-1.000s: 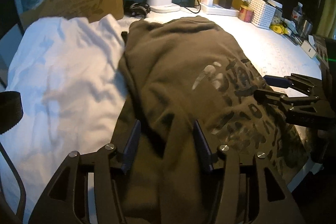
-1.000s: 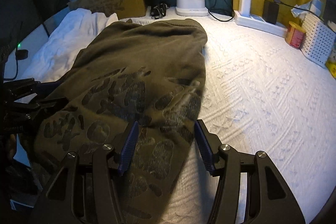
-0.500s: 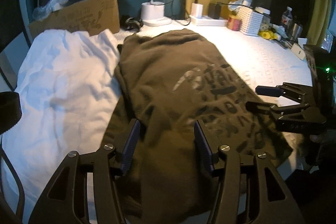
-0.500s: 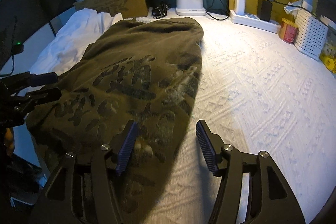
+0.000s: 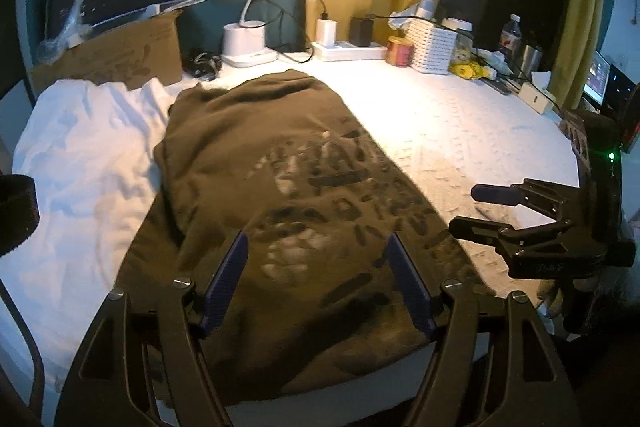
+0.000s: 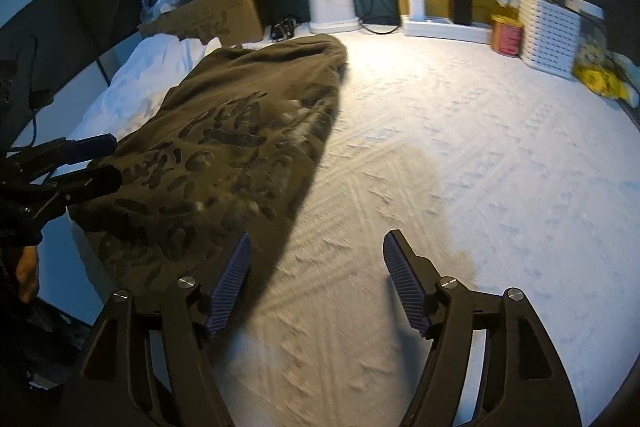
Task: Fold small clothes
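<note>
An olive-brown garment with a dark print lies folded lengthwise on the white textured table cover; its near end hangs over the table's front edge. It also shows in the right wrist view, left of centre. My left gripper is open and empty, raised above the garment's near end. My right gripper is open and empty above bare cover, to the right of the garment. Each gripper shows in the other's view, the right one and the left one.
A crumpled white cloth lies left of the garment. At the back stand a cardboard box, a lamp base, a power strip, a red tin and a white basket.
Both grippers have pulled back and up from the garment. The right gripper has moved right, off the garment and over bare cover. The garment lies still.
</note>
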Demonstrator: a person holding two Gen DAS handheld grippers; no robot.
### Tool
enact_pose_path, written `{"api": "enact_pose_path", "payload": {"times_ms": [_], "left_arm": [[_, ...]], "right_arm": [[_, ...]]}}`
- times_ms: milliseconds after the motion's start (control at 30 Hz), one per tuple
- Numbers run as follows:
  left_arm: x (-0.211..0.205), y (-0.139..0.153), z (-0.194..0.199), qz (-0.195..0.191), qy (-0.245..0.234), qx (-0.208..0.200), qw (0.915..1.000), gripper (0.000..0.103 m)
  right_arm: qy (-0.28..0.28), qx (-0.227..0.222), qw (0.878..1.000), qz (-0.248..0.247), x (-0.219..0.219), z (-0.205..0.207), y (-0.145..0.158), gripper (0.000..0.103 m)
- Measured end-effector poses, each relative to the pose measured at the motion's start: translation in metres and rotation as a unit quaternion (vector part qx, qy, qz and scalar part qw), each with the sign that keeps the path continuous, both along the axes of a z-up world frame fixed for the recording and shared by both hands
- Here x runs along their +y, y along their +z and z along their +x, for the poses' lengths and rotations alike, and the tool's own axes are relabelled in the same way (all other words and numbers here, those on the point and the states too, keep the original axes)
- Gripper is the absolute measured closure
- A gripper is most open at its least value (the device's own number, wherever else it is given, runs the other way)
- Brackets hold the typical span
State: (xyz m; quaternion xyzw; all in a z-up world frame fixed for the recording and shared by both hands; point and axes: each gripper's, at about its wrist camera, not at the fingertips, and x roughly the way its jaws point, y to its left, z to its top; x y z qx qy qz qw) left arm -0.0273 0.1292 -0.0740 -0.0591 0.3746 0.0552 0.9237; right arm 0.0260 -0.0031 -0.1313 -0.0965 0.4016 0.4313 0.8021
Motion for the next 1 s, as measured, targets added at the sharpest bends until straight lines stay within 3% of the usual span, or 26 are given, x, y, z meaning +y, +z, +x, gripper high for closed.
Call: {"api": "enact_pose_path", "payload": {"times_ms": [200, 267, 333, 600, 700, 833, 1000], "left_arm": [[-0.023, 0.011, 0.000, -0.006, -0.018, -0.034, 0.9993, 0.030], [-0.031, 0.013, 0.001, -0.010, -0.019, -0.042, 0.9989, 0.009], [-0.039, 0.015, 0.001, -0.004, -0.018, -0.052, 0.9985, 0.004], [-0.070, 0.024, 0.012, 0.013, -0.026, -0.056, 0.9980, 0.003], [-0.076, 0.029, 0.014, 0.002, -0.028, -0.068, 0.9973, 0.002], [-0.084, 0.039, 0.015, 0.026, -0.027, -0.087, 0.9955, 0.002], [-0.092, 0.053, 0.016, 0.027, -0.039, -0.112, 0.9926, 0.002]], "right_arm": [[-0.026, -0.008, 1.000, 0.009, -0.031, 0.002, 0.005, 0.031], [-0.036, -0.012, 0.999, 0.011, -0.042, 0.004, 0.007, 0.031], [-0.049, -0.015, 0.999, 0.015, -0.054, 0.005, 0.009, 0.031], [-0.093, -0.025, 0.995, 0.026, -0.093, 0.011, 0.021, 0.031], [-0.111, -0.028, 0.993, 0.031, -0.107, 0.014, 0.026, 0.031], [-0.131, -0.036, 0.990, 0.032, -0.122, 0.016, 0.036, 0.031], [-0.154, -0.050, 0.986, 0.036, -0.138, 0.017, 0.049, 0.031]]}}
